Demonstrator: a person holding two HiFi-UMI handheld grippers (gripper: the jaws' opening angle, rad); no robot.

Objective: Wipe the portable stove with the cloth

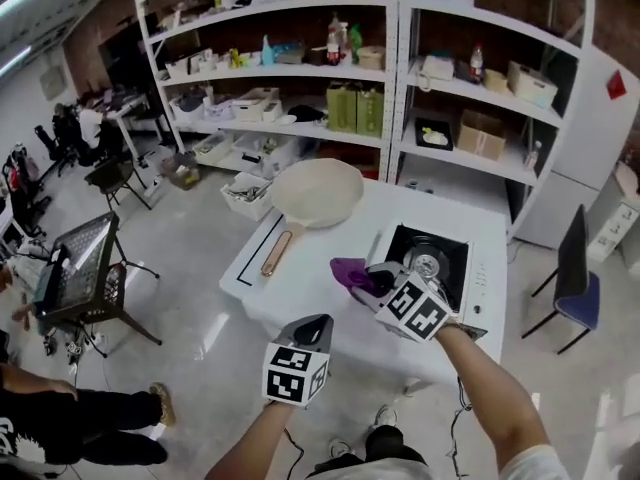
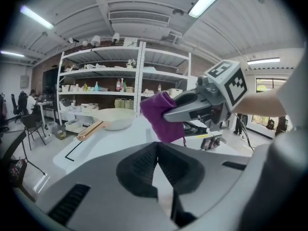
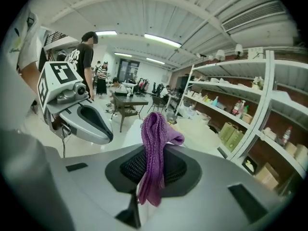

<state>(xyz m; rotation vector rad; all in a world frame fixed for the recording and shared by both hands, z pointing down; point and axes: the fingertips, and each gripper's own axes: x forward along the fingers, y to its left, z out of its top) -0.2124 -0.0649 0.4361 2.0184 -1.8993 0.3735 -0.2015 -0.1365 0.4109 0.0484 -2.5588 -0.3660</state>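
overhead, the right gripper holds a crumpled purple cloth above the white table, just left of the black portable gas stove, while the left gripper hangs nearer the person. along the left gripper view, its jaws are pressed together on nothing, with the cloth hanging ahead. along the right gripper view, the jaws pinch the cloth, which droops from between them.
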